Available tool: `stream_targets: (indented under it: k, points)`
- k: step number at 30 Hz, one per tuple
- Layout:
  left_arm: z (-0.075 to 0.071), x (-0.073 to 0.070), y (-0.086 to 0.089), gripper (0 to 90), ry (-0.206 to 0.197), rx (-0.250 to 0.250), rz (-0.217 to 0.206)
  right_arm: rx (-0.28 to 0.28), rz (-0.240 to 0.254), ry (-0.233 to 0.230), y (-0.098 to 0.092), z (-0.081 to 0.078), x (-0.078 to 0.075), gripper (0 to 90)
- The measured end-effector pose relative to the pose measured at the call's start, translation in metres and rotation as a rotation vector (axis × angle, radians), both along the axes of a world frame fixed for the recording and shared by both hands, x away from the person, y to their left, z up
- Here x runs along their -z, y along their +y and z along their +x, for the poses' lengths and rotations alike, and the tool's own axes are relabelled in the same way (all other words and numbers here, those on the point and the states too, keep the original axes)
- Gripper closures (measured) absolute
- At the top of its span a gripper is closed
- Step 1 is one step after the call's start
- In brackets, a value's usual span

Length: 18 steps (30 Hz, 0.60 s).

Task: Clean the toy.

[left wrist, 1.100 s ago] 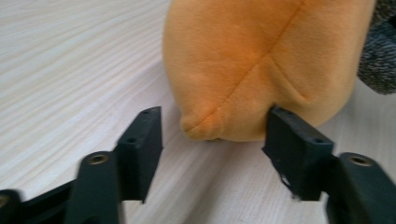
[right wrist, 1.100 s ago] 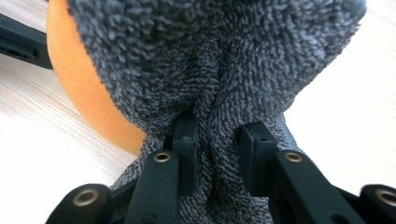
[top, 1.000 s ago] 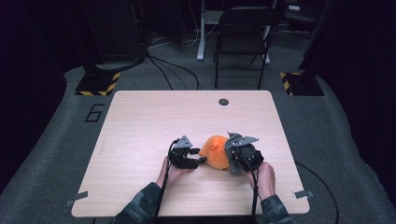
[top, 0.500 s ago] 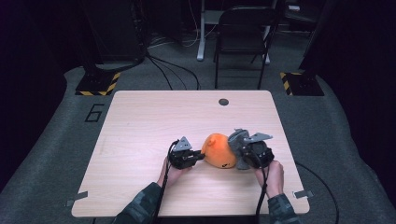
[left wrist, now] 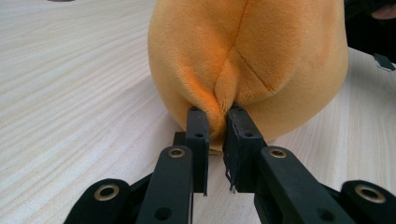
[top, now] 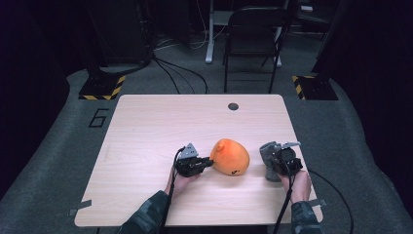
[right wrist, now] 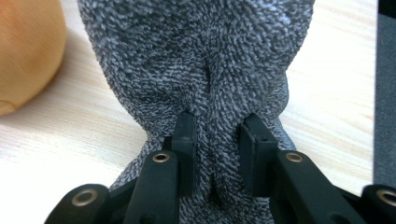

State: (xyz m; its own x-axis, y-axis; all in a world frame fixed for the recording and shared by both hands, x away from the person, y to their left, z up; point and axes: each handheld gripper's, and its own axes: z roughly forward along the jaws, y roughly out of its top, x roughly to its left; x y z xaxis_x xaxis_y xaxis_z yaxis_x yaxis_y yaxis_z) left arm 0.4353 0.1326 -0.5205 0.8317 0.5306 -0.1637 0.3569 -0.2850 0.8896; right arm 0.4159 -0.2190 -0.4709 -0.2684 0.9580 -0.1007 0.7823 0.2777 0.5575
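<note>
An orange plush lump [top: 230, 157] lies on the light wooden table [top: 146, 126], right of centre toward the near edge. My left gripper [top: 210, 161] sits at its left side, shut on a fold of the orange fabric [left wrist: 247, 56]; the left gripper view has the pinched seam between the black jaws [left wrist: 217, 116]. My right gripper [top: 275, 163] is off to the plush's right, shut on a grey knitted cloth piece [top: 269, 155]. In the right gripper view the grey cloth [right wrist: 201, 51] bunches between the jaws [right wrist: 217, 121], with the orange plush [right wrist: 23, 51] at the left edge.
A small dark round cap [top: 233, 106] is set in the table near its far edge. A dark folding chair [top: 253, 39] stands beyond the table. The table's right edge [top: 304, 161] runs close to the right gripper. Cables trail from both grippers off the near edge.
The right gripper has carried the grey cloth to the right, away from the orange plush it was against. The left gripper stays at the plush's left side, and its jaws have closed on the fabric.
</note>
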Motion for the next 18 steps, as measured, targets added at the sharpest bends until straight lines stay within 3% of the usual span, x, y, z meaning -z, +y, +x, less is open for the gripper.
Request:
stream_targets:
  k: [5,12,15,16,18]
  points:
    - [-0.001,0.000,0.000,80.9,-0.017,0.010,-0.006,-0.002,-0.003,0.003,0.000,0.001,0.001,70.4]
    - [-0.007,-0.006,-0.002,81.8,-0.092,0.042,-0.038,0.004,-0.002,0.012,-0.001,0.000,0.001,70.4]
    - [-0.009,-0.019,-0.003,82.6,-0.149,0.061,-0.084,0.003,0.000,0.010,-0.002,0.000,0.000,70.4]
    - [-0.011,-0.027,-0.004,82.7,-0.175,0.060,-0.114,-0.002,-0.002,0.004,-0.002,0.001,0.000,70.4]
    - [-0.015,-0.045,-0.006,83.0,-0.227,0.074,-0.130,0.006,0.001,0.010,-0.003,0.000,-0.001,70.4]
